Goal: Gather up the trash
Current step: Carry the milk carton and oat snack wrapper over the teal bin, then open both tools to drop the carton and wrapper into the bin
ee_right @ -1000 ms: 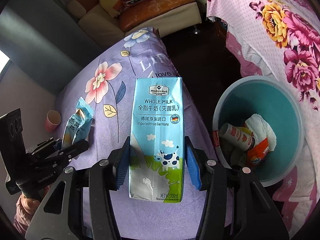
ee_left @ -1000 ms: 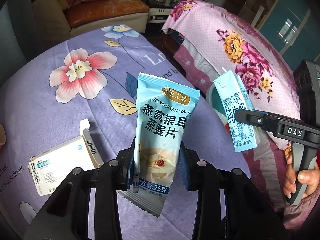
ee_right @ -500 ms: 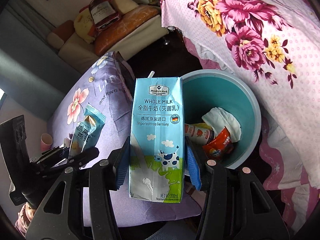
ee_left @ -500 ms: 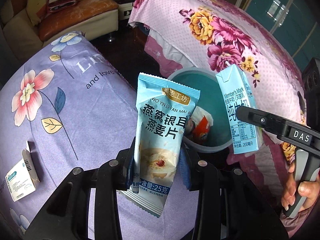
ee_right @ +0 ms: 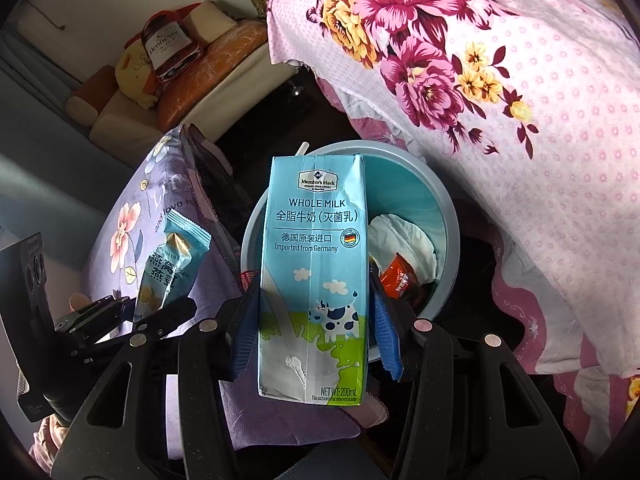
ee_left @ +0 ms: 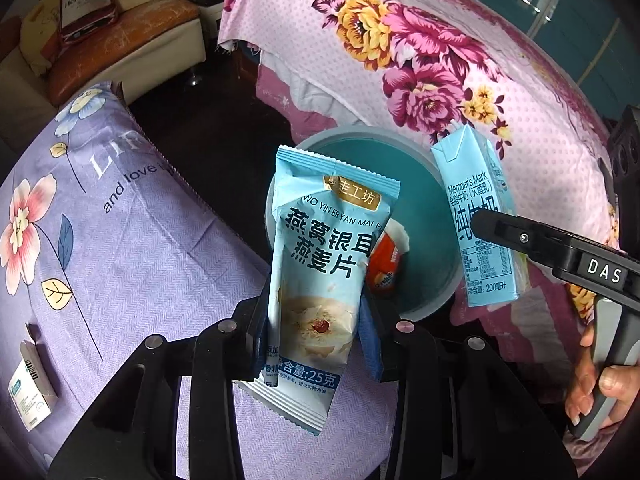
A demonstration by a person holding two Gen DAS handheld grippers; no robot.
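My left gripper is shut on a light blue oatmeal snack packet, held upright in front of a teal trash bin. My right gripper is shut on a blue whole milk carton, held upright over the near rim of the bin. The carton and the right gripper show at the right of the left wrist view. The packet and the left gripper show at the left of the right wrist view. The bin holds white crumpled paper and an orange wrapper.
A purple flowered cloth covers the surface at left, with a small white medicine box on it. A pink flowered bedspread lies behind and right of the bin. A sofa with cushions stands at the back.
Both grippers have moved right, away from the purple cloth and toward the bin, each still holding its item. The bin now sits directly behind the packet and carton.
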